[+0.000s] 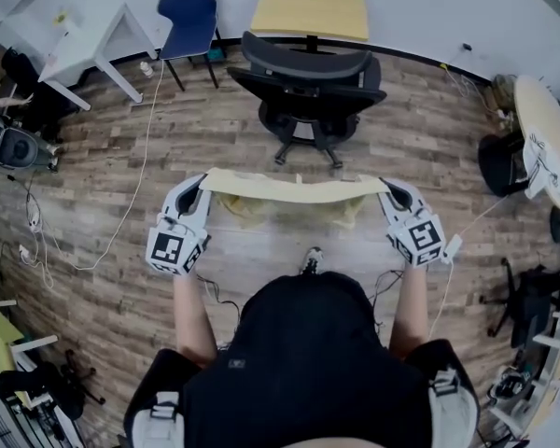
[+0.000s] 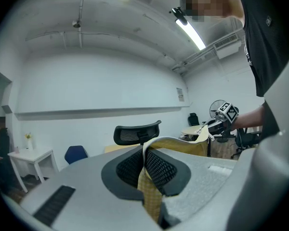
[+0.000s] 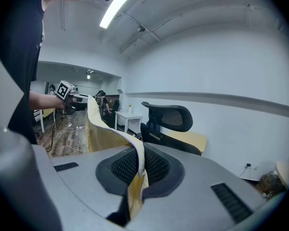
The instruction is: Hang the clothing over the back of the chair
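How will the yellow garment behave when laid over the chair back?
Probably floppy: the yellow garment sags below its taut top edge between the left gripper and right gripper. Likely light: two corner pinches carry it. It should drape over the chair.

Open floor (image 1: 401, 147) is left between the held clothing (image 1: 289, 189) and the office chair (image 1: 308, 87). A yellow table (image 1: 310, 6) is set close behind that chair

Round table (image 1: 547, 119) cut by right edge, clothing (image 1: 289, 190) type unclear, its lower part bunched, indistinct
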A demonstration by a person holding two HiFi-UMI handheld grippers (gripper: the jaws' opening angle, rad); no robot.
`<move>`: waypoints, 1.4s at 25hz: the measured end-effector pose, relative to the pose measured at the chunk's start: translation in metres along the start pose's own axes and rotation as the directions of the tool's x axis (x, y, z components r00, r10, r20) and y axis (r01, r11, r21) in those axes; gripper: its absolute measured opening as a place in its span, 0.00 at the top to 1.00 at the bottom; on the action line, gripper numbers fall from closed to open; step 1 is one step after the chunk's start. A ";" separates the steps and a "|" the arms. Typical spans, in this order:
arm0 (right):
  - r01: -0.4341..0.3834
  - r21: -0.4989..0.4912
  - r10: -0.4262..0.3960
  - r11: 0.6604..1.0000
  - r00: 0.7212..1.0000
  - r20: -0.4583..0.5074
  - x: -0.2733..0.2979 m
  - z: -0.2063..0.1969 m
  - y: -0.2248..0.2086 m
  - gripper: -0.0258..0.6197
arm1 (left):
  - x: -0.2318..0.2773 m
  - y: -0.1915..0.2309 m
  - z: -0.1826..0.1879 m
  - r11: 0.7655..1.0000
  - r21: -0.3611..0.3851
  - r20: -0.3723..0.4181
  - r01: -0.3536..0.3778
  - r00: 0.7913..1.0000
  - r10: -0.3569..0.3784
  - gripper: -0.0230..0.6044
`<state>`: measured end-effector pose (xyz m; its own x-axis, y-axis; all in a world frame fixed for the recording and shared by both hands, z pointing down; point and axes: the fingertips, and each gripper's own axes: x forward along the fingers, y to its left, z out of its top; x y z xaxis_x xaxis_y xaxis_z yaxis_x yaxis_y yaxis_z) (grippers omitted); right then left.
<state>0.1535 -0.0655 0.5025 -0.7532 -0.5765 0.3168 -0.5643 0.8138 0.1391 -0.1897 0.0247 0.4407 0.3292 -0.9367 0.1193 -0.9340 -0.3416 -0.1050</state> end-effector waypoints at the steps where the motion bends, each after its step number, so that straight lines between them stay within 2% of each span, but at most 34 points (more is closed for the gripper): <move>1: -0.004 0.002 0.004 1.000 1.000 0.002 0.003 0.001 -0.003 0.96 | 0.002 0.002 0.001 1.000 -0.002 0.000 -0.007 1.000 0.007 0.96; 9: -0.052 0.000 0.052 0.999 0.998 0.041 0.018 0.011 -0.028 0.97 | 0.024 0.007 0.007 0.998 0.002 -0.005 -0.057 0.998 0.057 0.96; 13: -0.067 0.023 0.067 0.998 0.998 0.007 0.025 0.000 -0.043 0.97 | 0.039 0.008 0.007 0.997 0.009 -0.008 -0.075 0.997 0.075 0.96; 18: -0.085 -0.004 0.085 0.996 0.995 0.046 0.032 0.009 -0.059 0.96 | 0.050 0.004 0.009 0.995 0.012 -0.008 -0.095 0.995 0.095 0.96; 23: -0.120 0.020 0.118 0.993 0.988 0.096 0.040 0.004 -0.068 0.97 | 0.054 0.006 0.011 0.994 -0.044 0.024 -0.100 0.995 0.101 0.96; 29: -0.113 0.020 0.111 0.993 0.990 0.088 0.040 0.002 -0.070 0.96 | 0.060 0.008 0.010 0.994 -0.048 0.020 -0.099 0.995 0.100 0.96; 35: -0.080 0.030 0.077 0.996 0.994 0.072 0.048 0.003 -0.079 0.97 | 0.079 0.021 0.006 0.997 -0.043 0.016 -0.066 0.998 0.067 0.96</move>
<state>0.1608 -0.1574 0.5044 -0.8170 -0.5155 0.2582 -0.5122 0.8546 0.0853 -0.1821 -0.0567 0.4417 0.2680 -0.9586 0.0961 -0.9589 -0.2751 -0.0699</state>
